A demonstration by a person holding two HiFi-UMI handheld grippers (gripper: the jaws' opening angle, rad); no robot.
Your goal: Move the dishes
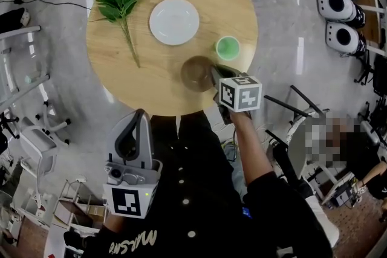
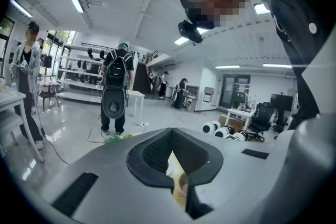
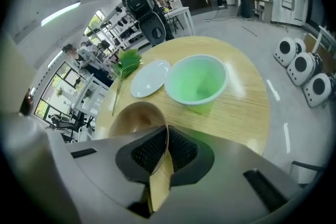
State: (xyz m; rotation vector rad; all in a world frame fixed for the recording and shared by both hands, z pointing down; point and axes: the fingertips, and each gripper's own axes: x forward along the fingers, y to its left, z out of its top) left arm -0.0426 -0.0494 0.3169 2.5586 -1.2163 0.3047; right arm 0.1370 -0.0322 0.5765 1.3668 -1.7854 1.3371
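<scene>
Brown and thin-walled, the bowl (image 1: 195, 72) sat at the near edge of the round wooden table (image 1: 151, 75), just in front of the person in the black buttoned shirt. The right gripper (image 1: 213, 72) reached down to it from the person's side, and its jaws were pinched on the bowl's rim, one pad inside the wall and one outside. From where I stood I could not tell whether the bowl's base rested on the wood or hung just clear of it.

Just beyond the bowl and a little to its right stood a pale green cup (image 1: 228, 48), upright and apart from the bowl. A white plate (image 1: 174, 21) lay flat near the middle of the table, well clear of both. On the left side of the tabletop lay a green leafy sprig (image 1: 121, 3), its stem pointing towards the near edge.

The left gripper (image 1: 142, 113) was held low beside the person's body, short of the table's edge. Its jaws were pressed together at the tips with nothing caught between them.

Off to the right, on the grey floor, stood three white rounded devices (image 1: 334, 5) with dark round faces.
</scene>
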